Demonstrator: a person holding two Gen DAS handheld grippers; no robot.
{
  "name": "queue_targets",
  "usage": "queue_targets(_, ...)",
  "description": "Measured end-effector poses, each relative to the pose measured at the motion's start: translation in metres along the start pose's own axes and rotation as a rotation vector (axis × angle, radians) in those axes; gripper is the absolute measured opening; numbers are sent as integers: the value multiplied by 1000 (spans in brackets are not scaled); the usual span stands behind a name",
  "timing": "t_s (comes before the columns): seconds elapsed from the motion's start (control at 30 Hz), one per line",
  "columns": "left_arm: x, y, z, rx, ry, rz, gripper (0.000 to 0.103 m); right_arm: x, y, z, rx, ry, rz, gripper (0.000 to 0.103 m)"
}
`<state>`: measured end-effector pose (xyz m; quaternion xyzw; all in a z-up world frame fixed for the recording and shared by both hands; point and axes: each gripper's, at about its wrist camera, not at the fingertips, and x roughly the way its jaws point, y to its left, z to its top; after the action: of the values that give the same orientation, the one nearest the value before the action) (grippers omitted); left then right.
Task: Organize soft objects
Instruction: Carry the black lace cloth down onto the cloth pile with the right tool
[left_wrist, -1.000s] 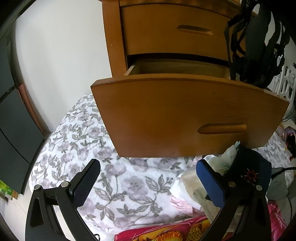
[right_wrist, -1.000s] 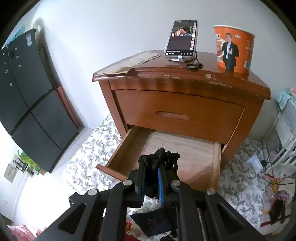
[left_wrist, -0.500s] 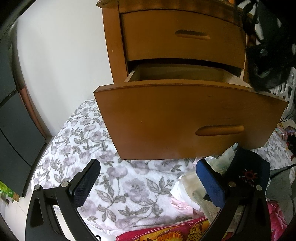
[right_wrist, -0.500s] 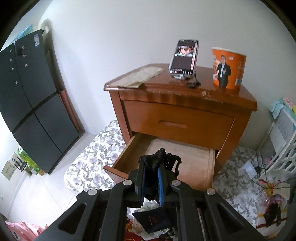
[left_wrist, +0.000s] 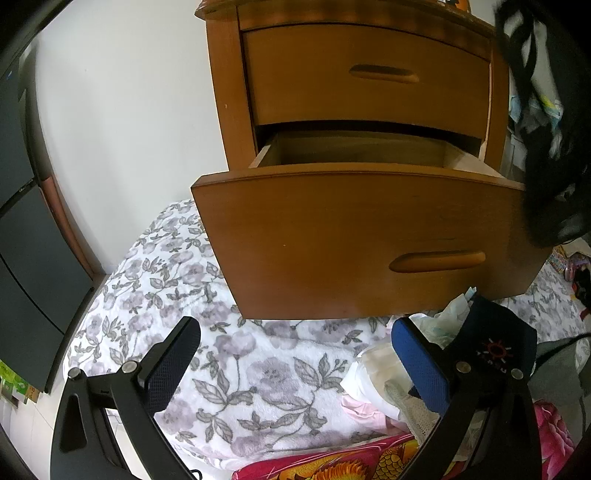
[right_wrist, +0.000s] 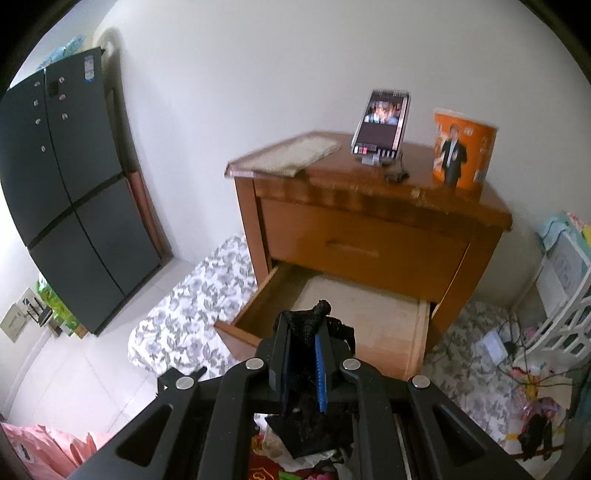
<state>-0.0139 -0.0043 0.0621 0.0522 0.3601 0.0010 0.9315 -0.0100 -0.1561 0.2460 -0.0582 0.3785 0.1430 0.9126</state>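
Up top on the wooden nightstand (right_wrist: 369, 229): a propped phone (right_wrist: 382, 127), an orange cup (right_wrist: 463, 147), a flat mat (right_wrist: 295, 155); dark fridge (right_wrist: 62, 184) off left; floral blanket (left_wrist: 207, 332) spread below. Tilted downward above the open lower drawer (right_wrist: 369, 325), right gripper (right_wrist: 303, 354) with jaws narrow, clamped on black lacy fabric (right_wrist: 308, 321). Low over the blanket, left gripper (left_wrist: 291, 358) spread wide, holding nothing, beside a heap of pale clothes (left_wrist: 373, 373). Nothing visible in the drawer but bare wood.
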Motion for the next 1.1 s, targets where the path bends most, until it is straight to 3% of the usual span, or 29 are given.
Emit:
queue_targets(0.2,1,1,0,-3,2,-1,103,52,1,-30,7,141,29,11)
queue_targets(0.4,1,2,1,-10,6,-5,103,139,-9,-88,66,386,41,12)
queue_targets(0.5,2,2,1,-13,8,-7,103,168,-17,-113,108,464,45,12)
queue_targets(1.1,4,1,0,-10,19,-8,103,227,-34,-186,234,618,46,14)
